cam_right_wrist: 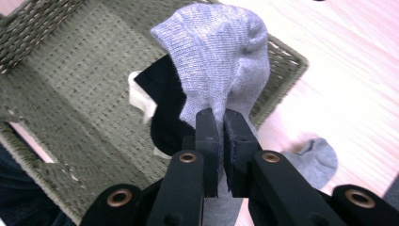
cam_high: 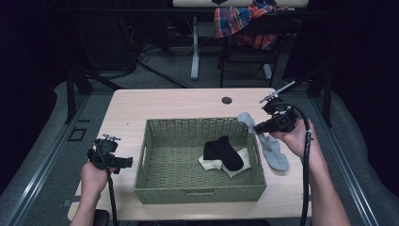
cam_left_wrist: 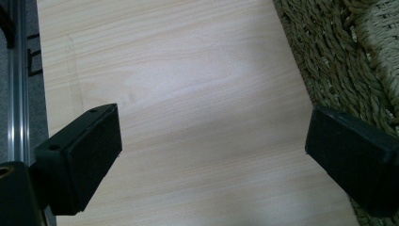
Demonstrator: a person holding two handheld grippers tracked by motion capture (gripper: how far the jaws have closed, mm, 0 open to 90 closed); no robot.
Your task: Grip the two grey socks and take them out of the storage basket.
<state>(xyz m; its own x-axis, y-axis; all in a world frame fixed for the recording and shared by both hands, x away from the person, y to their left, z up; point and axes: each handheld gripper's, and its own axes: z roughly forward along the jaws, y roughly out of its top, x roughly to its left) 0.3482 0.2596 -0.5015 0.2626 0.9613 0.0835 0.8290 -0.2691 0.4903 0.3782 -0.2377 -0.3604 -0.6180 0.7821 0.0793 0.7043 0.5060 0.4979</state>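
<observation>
The grey sock is pinched between the closed jaws of the right tool, and it hangs over the right rim of the woven basket, with its lower part resting on the table beside the basket. Inside the basket lie a black sock and a white sock under it, so I judge that two pieces are already put away and the grey one is in the middle of its way. A second grey sock lies on the table in the right gripper view; in the high view I cannot separate it from the first. The left tool waits open and empty left of the basket; its own view shows bare wood between the jaws.
</observation>
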